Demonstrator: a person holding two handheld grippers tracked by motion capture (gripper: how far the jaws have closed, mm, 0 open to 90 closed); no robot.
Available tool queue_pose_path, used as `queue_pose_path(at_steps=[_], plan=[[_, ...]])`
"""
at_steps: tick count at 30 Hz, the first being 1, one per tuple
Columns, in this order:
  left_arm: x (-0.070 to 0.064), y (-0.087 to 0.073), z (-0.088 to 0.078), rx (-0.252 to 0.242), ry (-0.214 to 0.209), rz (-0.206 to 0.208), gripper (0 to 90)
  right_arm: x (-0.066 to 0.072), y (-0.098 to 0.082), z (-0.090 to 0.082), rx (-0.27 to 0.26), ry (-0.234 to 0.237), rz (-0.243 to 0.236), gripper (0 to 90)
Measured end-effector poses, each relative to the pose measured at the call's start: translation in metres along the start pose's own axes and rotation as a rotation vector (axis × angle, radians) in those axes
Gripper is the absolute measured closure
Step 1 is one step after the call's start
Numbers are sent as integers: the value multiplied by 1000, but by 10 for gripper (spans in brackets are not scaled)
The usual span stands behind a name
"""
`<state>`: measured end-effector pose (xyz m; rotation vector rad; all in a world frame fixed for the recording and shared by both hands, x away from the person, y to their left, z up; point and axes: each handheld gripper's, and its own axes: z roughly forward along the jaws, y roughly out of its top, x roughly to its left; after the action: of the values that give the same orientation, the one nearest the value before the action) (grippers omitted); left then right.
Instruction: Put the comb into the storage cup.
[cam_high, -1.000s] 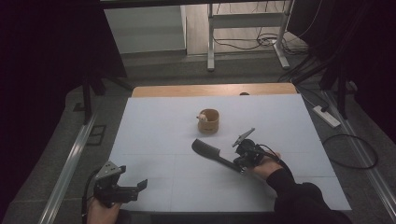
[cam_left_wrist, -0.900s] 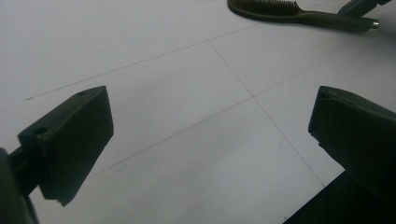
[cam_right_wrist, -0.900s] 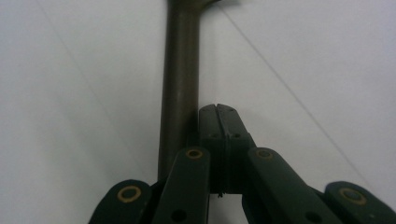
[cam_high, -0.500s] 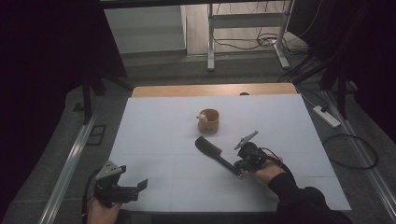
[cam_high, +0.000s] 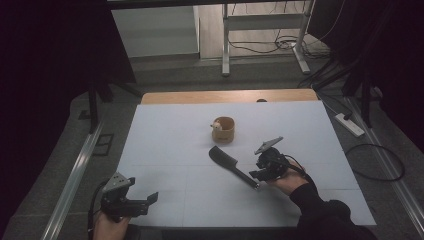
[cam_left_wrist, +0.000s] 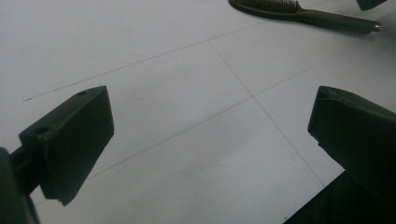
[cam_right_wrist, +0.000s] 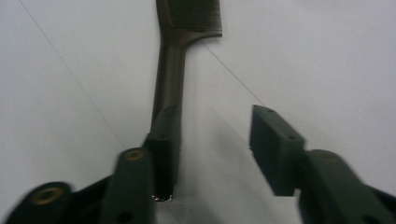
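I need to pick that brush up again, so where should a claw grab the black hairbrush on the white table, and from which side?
Grip the black hairbrush by its slim straight handle, coming from above near the right claw. It lies flat; the toothed head is wider.

Matt plastics on a smooth white sheet

A dark, slim plastic hairbrush (cam_high: 232, 167) at frame centre is showing a faint sheen along its smooth handle; the black matt plastic jaws of the right gripper (cam_right_wrist: 215, 140) are looking slightly grainy; the round light-brown wooden cup (cam_high: 223, 129) above is appearing smooth; the white table sheet (cam_high: 170, 145) is reading matt, its wooden edge bare at top.
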<state>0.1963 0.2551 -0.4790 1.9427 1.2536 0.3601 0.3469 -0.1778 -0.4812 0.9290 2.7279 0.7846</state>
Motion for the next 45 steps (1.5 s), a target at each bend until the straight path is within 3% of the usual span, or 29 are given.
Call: queue_pose_path(at_steps=[3, 8, 11, 14, 18, 45], plan=[[0, 0, 0, 0, 0, 0, 9, 3, 4, -4, -4, -9, 3, 292], [0, 0, 0, 0, 0, 0, 9, 8, 7, -3, 11, -5, -19, 188], [0, 0, 0, 1, 0, -1, 9, 10, 8, -1, 28, 15, -10, 136], [0, 0, 0, 1, -1, -1, 9, 10, 9, 2, 44, 16, -4, 49], [0, 0, 0, 1, -1, -1, 9, 11, 10, 4, 46, 14, -4, 0], [0, 0, 1, 4, -1, -3, 9, 33, 37, 21, 49, 25, -60, 0]])
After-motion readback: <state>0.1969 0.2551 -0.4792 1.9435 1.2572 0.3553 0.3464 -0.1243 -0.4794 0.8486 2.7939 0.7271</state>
